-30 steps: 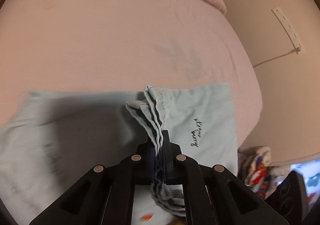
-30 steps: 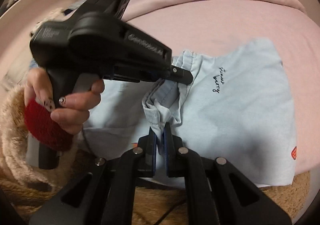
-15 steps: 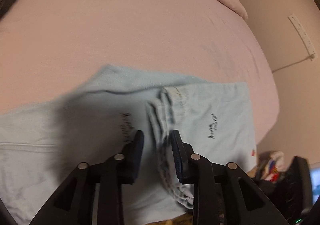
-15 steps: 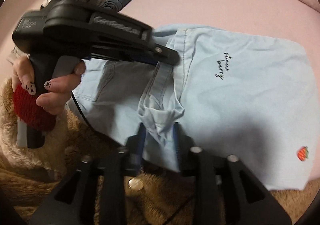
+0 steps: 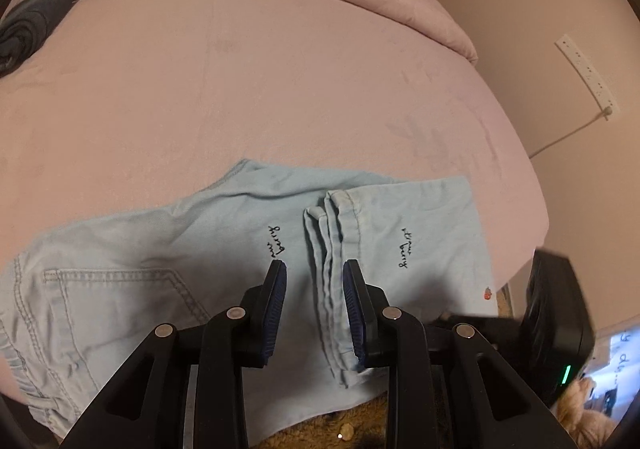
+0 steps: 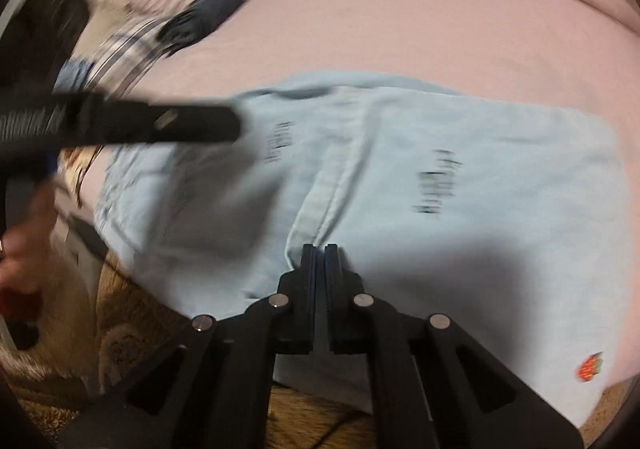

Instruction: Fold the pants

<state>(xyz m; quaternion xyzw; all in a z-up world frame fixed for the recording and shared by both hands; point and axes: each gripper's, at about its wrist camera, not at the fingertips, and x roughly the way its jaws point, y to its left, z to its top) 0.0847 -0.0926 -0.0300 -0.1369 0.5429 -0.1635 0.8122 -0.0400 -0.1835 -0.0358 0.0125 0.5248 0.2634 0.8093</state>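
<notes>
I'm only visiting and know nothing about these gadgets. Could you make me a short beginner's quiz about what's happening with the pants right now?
1. True or false: the left gripper is clamped on the light blue pants.
2. Which colour is the bed cover under the pants? A green, B pink, C white.
3. Fill in: the small red mark near the pants' corner is a ____.

Key: 1 false, its fingers stand apart above the folded hems; 2 B; 3 strawberry.
</notes>
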